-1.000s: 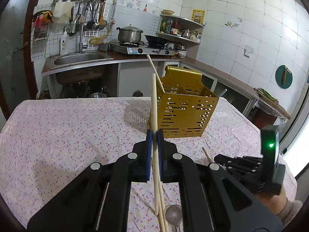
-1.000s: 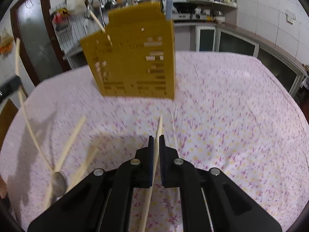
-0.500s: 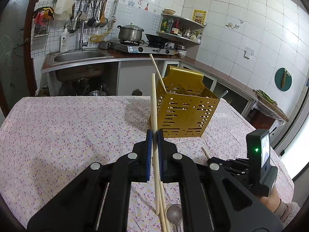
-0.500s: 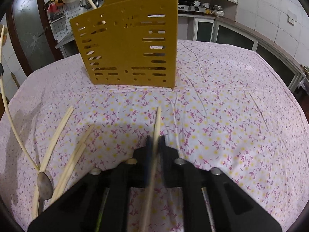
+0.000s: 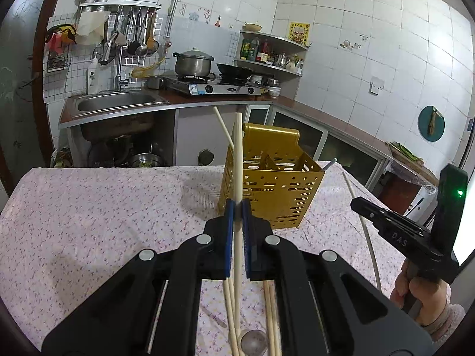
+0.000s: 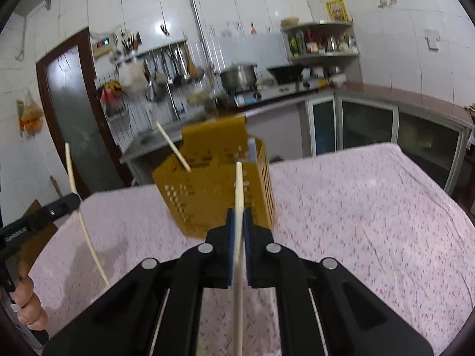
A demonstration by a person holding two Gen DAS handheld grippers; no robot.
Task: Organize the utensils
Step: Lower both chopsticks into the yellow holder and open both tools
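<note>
On a table (image 5: 89,222) covered with a pink flowered cloth, well forward of both tools, stands a yellow perforated holder (image 5: 273,187), upright, with dividers inside. Leaning out of its far left corner, one pale chopstick (image 5: 222,127); poking up at its right rim, a thin grey stick (image 5: 330,164) of unclear kind. Nearest the left camera, left gripper (image 5: 237,207) clamped narrow on a chopstick of its own (image 5: 237,154), blue pads pressing both sides, the stick standing nearly upright and crossing in front of the holder's left edge, its lower end running down below the jaws. Below that, flat on the cloth close to the camera, several loose chopsticks (image 5: 271,320) side by side and a metal spoon (image 5: 252,341), bowl end visible, partly hidden by the gripper body. Off to the right in the same view, right gripper (image 5: 360,204) held up above the cloth in a hand (image 5: 421,296) with a pink cuff, a green light glowing on its housing, pinched on another chopstick (image 5: 368,237) that curves upward in the fisheye. From the right camera, somewhat blurred, the same grip up close: jaws nearly together around the stick (image 6: 239,190), tip pointing toward the holder (image 6: 219,190) but clear of it. At far left there, the other tool with its raised stick (image 6: 71,175) and fingers (image 6: 29,305) wrapped on the handle.
</note>
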